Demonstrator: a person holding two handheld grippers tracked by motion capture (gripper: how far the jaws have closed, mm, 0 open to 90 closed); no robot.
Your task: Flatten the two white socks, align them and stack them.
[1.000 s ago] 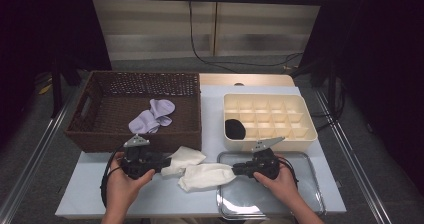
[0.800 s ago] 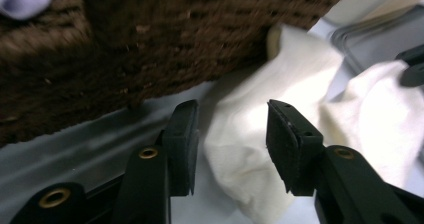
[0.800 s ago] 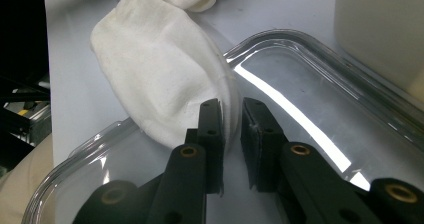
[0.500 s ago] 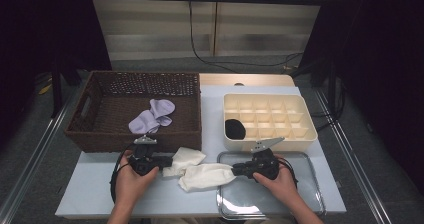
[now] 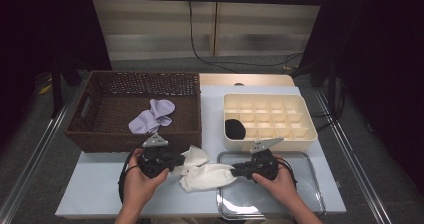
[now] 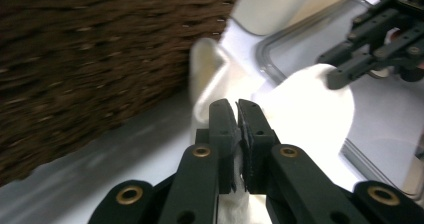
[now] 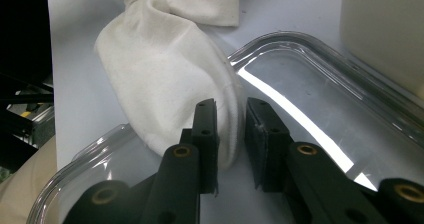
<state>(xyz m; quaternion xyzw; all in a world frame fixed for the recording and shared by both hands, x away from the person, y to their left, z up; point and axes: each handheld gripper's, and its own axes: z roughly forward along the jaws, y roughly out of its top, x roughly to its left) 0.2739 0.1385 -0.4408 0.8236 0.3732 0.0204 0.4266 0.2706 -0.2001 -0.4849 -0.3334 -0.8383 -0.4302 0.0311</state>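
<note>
Bench (image 5: 100, 196): pale blue top, carrying everything here; the person's hands come in from its near edge.
Basket (image 5: 95, 134): dark brown wicker, at the far left of the bench, with a lilac sock (image 5: 151, 116) lying inside it.
Organiser box (image 5: 305, 134): cream plastic, split into many small compartments, at the far right; a black rolled sock (image 5: 234, 129) sits in its near-left corner compartment.
Tray (image 5: 305, 194): clear plastic, at the near right, just in front of the organiser box.
White sock (image 5: 207, 174): lies on the bench between the basket and the tray, one end reaching the tray's left rim, the other bunched and folded just in front of the basket.
Left gripper (image 5: 175, 161): held in the left hand (image 5: 140, 181) in front of the basket, pointing right at the bunched end of the sock. In the left gripper view its fingers (image 6: 222, 129) are nearly together, only a thin slit between them, with white cloth pinched low between them.
Right gripper (image 5: 234, 170): held in the right hand (image 5: 280, 184) over the tray's left part, pointing left. In the right gripper view its fingers (image 7: 262, 134) stand a little apart, with the edge of the sock in the gap; the left finger touches the cloth, the right one stands clear of it.
</note>
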